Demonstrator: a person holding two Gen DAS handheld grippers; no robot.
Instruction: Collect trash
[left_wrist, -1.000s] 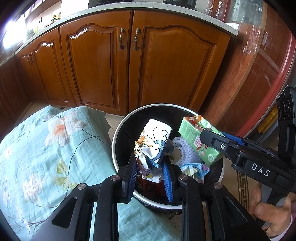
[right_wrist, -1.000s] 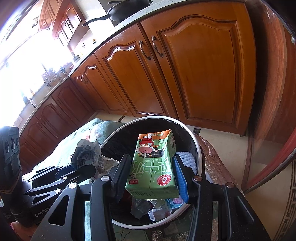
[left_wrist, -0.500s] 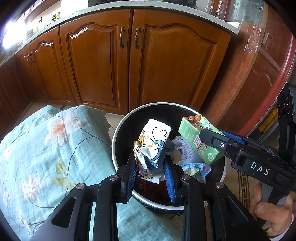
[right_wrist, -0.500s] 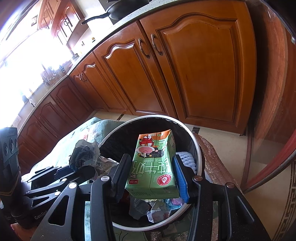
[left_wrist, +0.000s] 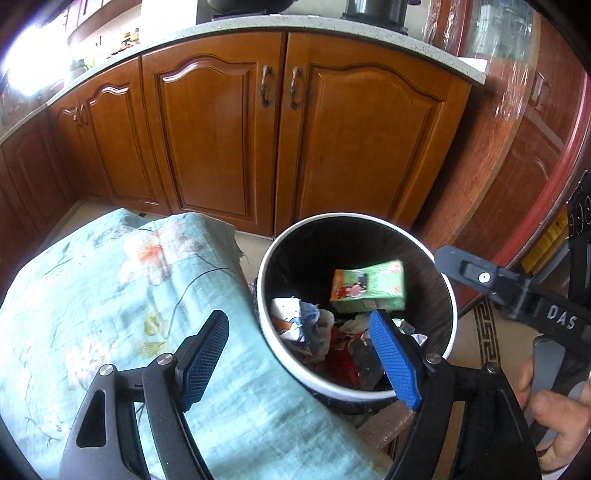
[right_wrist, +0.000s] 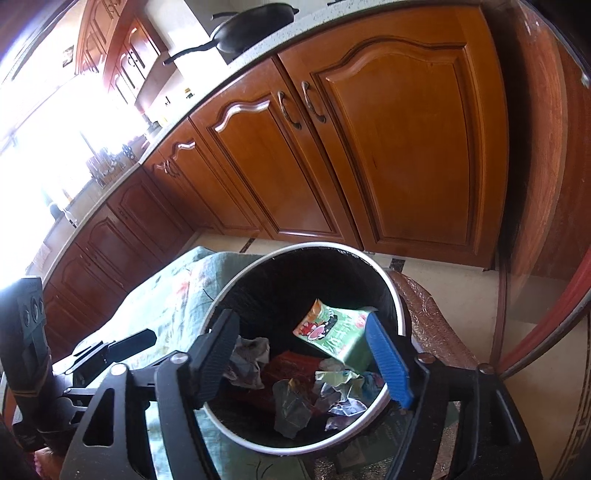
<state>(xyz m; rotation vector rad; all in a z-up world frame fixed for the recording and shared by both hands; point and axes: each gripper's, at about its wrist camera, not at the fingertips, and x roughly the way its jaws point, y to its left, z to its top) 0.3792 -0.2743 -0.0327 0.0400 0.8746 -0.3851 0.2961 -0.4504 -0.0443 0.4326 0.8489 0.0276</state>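
Crumpled trash in round bin

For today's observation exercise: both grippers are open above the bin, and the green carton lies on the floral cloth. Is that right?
Not quite. Both views show the green carton inside the bin, on the other trash, not on the floral cloth. The left gripper and right gripper are open.

The trash bin stands on the floor in front of the cabinet doors, with the cloth-covered surface just to its left. Inside the bin, the carton lies toward the back right, on crumpled wrappers. A pan sits on the counter above the cabinets.
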